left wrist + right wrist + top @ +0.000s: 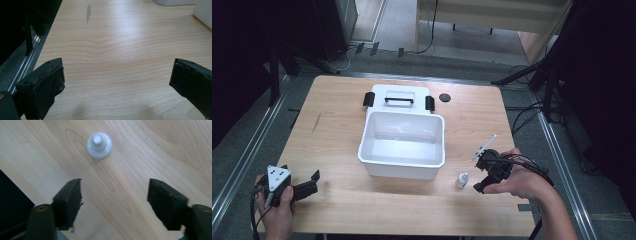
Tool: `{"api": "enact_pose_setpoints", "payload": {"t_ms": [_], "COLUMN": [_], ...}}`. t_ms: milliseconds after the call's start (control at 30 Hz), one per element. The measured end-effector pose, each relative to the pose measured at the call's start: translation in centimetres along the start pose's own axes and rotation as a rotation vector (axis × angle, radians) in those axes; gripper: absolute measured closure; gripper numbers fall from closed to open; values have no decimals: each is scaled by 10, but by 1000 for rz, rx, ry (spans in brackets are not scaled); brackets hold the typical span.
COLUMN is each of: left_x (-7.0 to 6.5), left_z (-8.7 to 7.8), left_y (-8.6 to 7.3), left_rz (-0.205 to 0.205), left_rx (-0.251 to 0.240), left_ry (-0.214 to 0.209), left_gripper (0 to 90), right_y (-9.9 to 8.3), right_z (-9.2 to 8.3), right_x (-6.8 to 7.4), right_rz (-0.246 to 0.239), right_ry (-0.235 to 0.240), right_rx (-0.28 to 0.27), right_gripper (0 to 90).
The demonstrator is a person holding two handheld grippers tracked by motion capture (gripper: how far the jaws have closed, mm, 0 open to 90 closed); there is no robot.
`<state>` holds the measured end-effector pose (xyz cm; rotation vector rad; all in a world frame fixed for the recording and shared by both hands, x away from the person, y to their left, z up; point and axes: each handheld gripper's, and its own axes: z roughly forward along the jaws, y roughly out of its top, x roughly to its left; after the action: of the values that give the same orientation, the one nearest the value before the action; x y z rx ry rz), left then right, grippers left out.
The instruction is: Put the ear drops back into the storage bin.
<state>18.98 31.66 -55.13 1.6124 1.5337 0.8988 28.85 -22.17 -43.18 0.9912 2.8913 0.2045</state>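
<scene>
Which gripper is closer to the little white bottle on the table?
Right. The right gripper hovers just beside the small white bottle, jaws open and not touching it. The left gripper sits far across the table, near its front left corner.

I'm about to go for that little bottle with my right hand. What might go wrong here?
1. The bottle is small, upright and narrow-topped; the open right claw sits off to one side of it, so one jaw may tip it over.
2. It stands near the table's front edge, so a knocked bottle might roll off.
3. The open bin is close by; a wide swing may bump it.
</scene>
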Motion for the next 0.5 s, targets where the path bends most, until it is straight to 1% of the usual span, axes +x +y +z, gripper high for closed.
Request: {"api": "enact_pose_setpoints", "payload": {"t_ms": [100, 167, 300, 433, 500], "left_x": [0, 0, 0, 0, 0], "left_z": [0, 0, 0, 0, 0], "left_y": [0, 0, 0, 0, 0], "left_rz": [-1, 0, 0, 0, 0], "left_rx": [1, 3, 2, 1, 1], "left_ry": [-1, -1, -3, -4, -4], "left_gripper": [0, 0, 0, 0, 0], "right_y": [7, 12, 22, 31, 35], "right_z": [0, 1, 4, 10, 12], "right_x": [4, 6, 8, 10, 9], "right_rz": [-13, -24, -25, -38, -32], "right_ry": [9, 14, 22, 45, 52], "right_rx": [-6, -4, 13, 22, 28], "right_gripper": [357, 404, 480, 534, 572]}}
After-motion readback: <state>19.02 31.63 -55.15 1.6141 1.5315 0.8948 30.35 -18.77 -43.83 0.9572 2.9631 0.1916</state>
